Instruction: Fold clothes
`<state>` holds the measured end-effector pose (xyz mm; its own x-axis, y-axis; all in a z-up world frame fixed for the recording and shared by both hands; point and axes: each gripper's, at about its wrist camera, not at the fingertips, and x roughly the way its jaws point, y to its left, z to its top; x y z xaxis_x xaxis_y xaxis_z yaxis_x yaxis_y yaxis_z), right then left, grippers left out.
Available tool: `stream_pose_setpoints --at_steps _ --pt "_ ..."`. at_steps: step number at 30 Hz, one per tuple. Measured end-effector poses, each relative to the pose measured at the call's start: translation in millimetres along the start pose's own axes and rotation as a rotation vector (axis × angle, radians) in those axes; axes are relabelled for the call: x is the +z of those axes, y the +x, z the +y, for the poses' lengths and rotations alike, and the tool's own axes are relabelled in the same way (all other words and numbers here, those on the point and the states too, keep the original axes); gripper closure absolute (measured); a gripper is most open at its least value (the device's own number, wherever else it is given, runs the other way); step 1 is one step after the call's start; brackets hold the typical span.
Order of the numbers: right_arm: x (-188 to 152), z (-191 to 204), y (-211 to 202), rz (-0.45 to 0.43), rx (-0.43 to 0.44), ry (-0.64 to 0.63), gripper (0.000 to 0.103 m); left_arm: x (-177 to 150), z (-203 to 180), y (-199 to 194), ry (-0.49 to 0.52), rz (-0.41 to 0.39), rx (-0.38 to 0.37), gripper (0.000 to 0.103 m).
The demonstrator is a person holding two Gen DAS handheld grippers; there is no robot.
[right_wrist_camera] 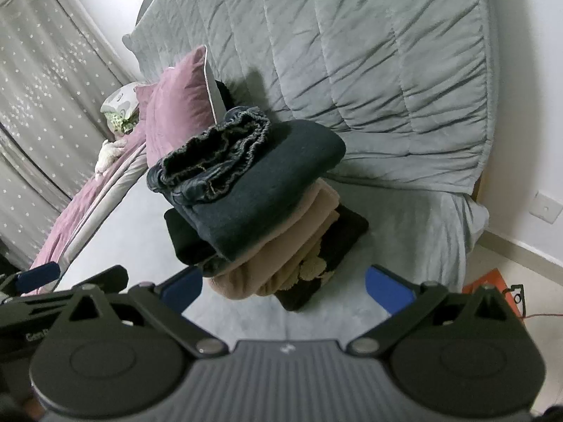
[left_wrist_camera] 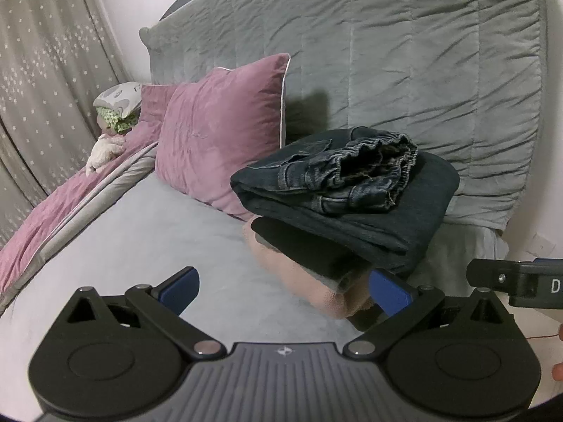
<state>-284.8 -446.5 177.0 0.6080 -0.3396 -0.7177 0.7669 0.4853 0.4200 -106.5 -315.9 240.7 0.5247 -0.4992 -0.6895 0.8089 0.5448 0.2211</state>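
Note:
A stack of folded clothes [right_wrist_camera: 267,211] stands on the grey bed. Folded dark jeans [left_wrist_camera: 352,190] with a gathered waistband [right_wrist_camera: 218,147] lie on top. Under them are a black garment [left_wrist_camera: 302,249], a beige knit [right_wrist_camera: 281,246] and a black piece with cream flowers [right_wrist_camera: 327,263]. My left gripper [left_wrist_camera: 285,290] is open just in front of the stack, and its right finger [left_wrist_camera: 390,292] is close to the lower layers. My right gripper [right_wrist_camera: 285,286] is open too, near the stack's front, holding nothing.
Two mauve pillows [left_wrist_camera: 225,133] lean on the quilted grey headboard cover [left_wrist_camera: 404,52]. A mauve blanket [left_wrist_camera: 70,204], a soft toy [left_wrist_camera: 105,147] and patterned cloths [left_wrist_camera: 118,105] lie at the far left by a starred curtain [left_wrist_camera: 42,70]. An orange box [right_wrist_camera: 492,288] sits on the floor at right.

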Motion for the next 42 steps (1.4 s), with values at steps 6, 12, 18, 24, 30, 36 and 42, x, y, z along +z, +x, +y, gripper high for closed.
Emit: stream_pose_setpoints --at_steps 6,12,18,24,30,36,42 --pt "-1 0 -2 0.0 0.005 0.0 0.0 0 0 -4 -0.001 -0.004 -0.001 0.0" --pt "-3 4 -4 0.003 0.013 -0.004 0.0 -1 1 -6 -0.002 -0.008 -0.003 0.0" --pt "-9 12 -5 0.013 0.025 -0.015 0.0 -4 2 -8 -0.004 -0.015 -0.006 0.0" --pt "-26 19 -10 0.007 0.04 -0.03 0.0 -22 9 -15 -0.008 -0.032 -0.015 0.0" --pt "-42 26 -21 -0.001 0.032 -0.032 0.0 -48 17 -26 -0.006 -0.05 -0.023 0.0" --pt "-60 37 -39 -0.031 0.038 -0.067 0.0 -78 28 -40 -0.033 -0.067 -0.031 0.0" --pt "-78 45 -44 -0.01 0.072 -0.084 0.0 -105 37 -57 -0.053 -0.087 -0.043 0.0"
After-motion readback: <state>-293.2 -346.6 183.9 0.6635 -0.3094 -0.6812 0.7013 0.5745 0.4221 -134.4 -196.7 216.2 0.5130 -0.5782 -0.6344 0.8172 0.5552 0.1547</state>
